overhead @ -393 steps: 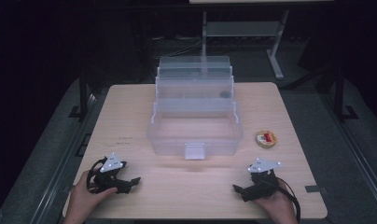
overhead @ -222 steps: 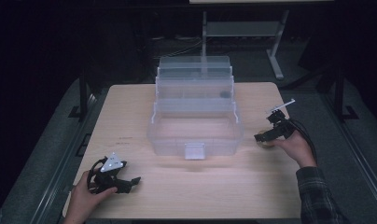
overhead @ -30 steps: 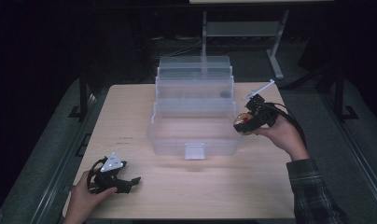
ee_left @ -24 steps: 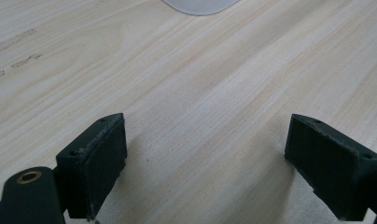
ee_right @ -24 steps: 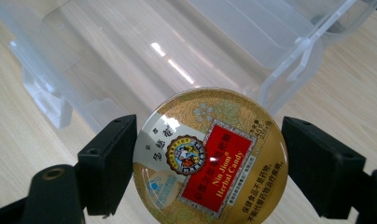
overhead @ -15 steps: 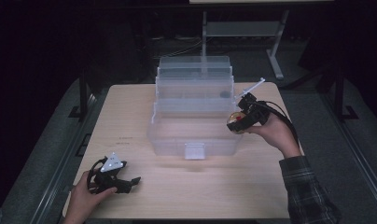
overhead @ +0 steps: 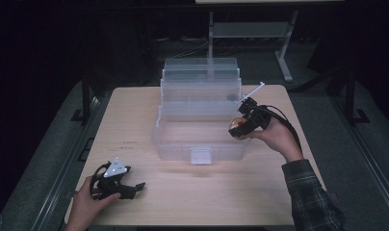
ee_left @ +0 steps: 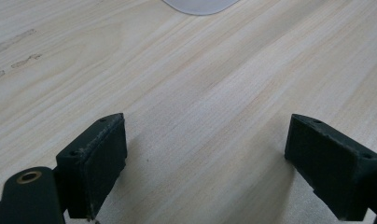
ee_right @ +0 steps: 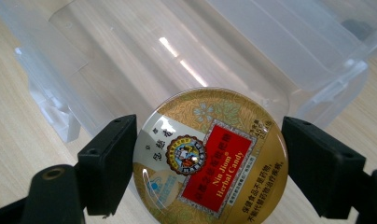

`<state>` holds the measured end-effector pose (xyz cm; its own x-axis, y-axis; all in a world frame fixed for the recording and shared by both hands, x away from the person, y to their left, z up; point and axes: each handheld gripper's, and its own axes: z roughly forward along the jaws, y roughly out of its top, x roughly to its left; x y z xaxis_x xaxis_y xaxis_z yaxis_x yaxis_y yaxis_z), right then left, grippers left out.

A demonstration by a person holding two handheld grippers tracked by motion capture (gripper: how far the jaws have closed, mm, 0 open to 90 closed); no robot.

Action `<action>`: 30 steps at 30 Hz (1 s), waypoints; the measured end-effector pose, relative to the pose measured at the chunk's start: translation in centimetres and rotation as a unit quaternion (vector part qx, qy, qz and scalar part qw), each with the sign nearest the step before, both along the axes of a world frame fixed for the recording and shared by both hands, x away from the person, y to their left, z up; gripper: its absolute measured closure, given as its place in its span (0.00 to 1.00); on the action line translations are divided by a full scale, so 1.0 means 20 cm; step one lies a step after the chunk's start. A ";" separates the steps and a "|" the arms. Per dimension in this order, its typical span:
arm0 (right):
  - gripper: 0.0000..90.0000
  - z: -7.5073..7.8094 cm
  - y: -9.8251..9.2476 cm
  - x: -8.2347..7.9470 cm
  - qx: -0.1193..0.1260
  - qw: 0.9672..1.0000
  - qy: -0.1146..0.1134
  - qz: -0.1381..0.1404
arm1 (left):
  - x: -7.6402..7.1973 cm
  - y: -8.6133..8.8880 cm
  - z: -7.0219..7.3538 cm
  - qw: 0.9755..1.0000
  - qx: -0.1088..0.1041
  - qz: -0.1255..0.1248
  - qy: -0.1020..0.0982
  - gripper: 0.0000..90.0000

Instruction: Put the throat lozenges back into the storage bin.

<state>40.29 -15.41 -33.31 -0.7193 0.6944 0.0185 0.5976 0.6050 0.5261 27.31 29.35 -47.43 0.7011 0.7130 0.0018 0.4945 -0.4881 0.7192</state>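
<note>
Wooden table (overhead: 135, 120) | left gripper (overhead: 127, 188) jaws wide | right gripper (overhead: 239, 128) jaws clamp candy tin (ee_right: 210, 156)

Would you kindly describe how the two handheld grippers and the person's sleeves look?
Both grippers are black with blocky, flat-faced jaws. The left gripper carries a grey three-cornered plate; the right gripper trails a black cable and bears a thin white rod. The right forearm wears a dark plaid sleeve.

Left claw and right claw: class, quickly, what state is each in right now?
Left claw: open, nothing between its jaws, above the pale wooden table.
Right claw: shut on the round gold-and-red candy tin, by the clear plastic tiered box.
</note>
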 end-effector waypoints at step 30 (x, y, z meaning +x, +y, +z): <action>0.22 -0.11 0.07 0.04 -0.011 1.000 0.023 0.008 | 0.00 0.00 0.00 1.000 0.000 0.000 0.000 0.13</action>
<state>41.03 -14.05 -35.50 -0.7287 0.6838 0.0366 0.6114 0.6257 0.4845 27.31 29.35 -47.44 0.7011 0.7130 0.0021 0.4943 -0.4882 0.7193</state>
